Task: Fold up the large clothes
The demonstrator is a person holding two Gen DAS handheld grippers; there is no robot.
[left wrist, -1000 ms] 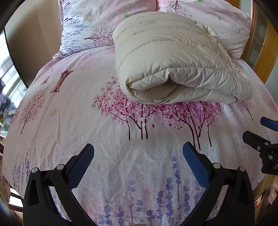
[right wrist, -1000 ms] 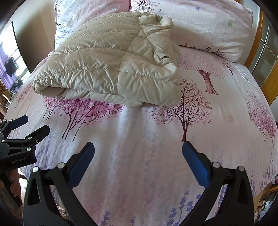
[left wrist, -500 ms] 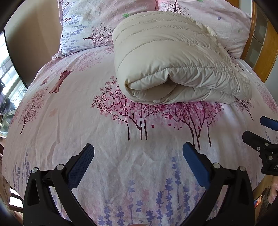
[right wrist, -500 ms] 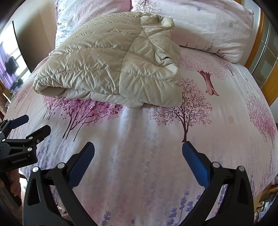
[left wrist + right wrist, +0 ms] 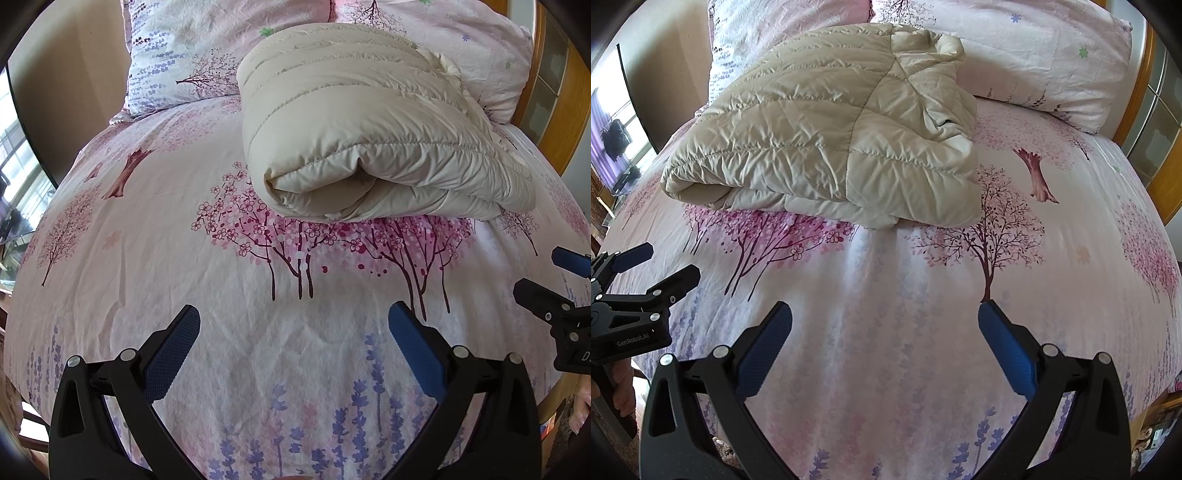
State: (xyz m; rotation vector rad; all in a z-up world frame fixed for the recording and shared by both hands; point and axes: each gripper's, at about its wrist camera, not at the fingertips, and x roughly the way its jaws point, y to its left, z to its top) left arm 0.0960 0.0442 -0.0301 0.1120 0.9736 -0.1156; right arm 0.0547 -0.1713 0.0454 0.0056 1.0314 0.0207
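Observation:
A cream quilted down jacket [image 5: 369, 122] lies folded into a thick bundle on the pink floral bed sheet [image 5: 184, 258], near the pillows. It also shows in the right wrist view [image 5: 831, 136]. My left gripper [image 5: 293, 332] is open and empty, held above the sheet well short of the jacket. My right gripper [image 5: 884, 332] is open and empty too, at the same distance from the jacket. The right gripper also shows at the right edge of the left wrist view [image 5: 554, 284], and the left gripper at the left edge of the right wrist view [image 5: 646, 269].
Two floral pillows [image 5: 177, 55] [image 5: 1052, 55] lie behind the jacket at the head of the bed. A wooden headboard frame [image 5: 1145, 110] stands at the right. A window [image 5: 14, 177] is at the far left. The bed edge is just below both grippers.
Almost nothing has changed. Both grippers stay open and hover in place; the jacket lies still.

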